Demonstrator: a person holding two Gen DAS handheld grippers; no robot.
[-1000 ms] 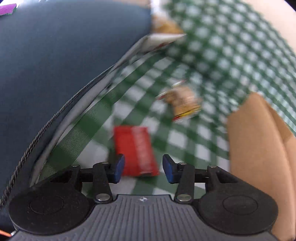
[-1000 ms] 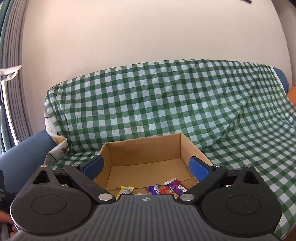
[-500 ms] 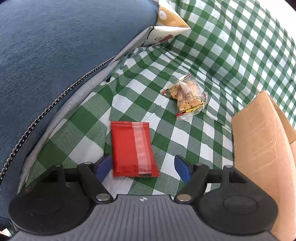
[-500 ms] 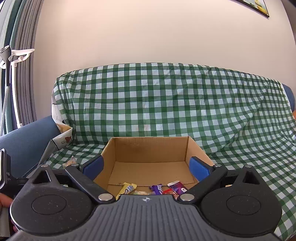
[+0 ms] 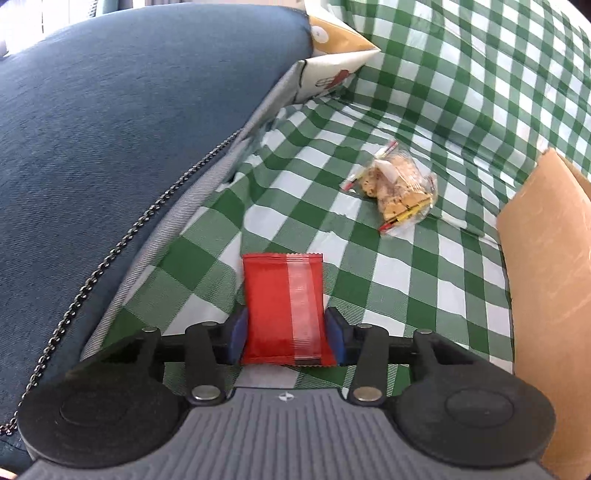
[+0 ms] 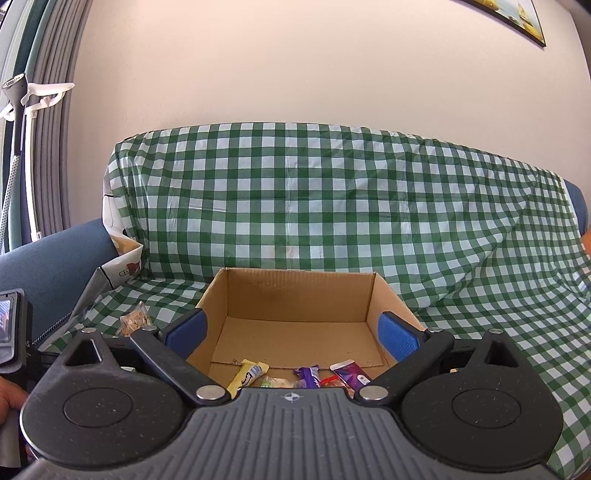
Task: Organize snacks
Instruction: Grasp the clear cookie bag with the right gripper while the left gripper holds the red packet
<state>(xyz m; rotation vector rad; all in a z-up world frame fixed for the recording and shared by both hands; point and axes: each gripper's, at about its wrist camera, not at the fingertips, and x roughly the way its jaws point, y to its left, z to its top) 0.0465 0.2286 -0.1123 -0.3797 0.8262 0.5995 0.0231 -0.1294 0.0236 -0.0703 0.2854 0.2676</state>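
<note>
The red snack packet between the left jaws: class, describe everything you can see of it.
The red snack packet is a flat, glossy, foil-like pouch, rectangular, with crimped seals at both short ends and a paler seam strip running along its length. No print can be read. It lies flat on the green-checked cloth, its long axis pointing away from the camera. The left gripper has its jaws closing on the packet's near end, the blue pads against both long edges. Nothing else touches it.

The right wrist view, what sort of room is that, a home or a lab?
Most likely a home living room. A sofa draped in a green checked cloth stands against a plain wall, a framed picture hangs above it, and curtains hang at the left. A cardboard box of snacks sits on the seat.
</note>
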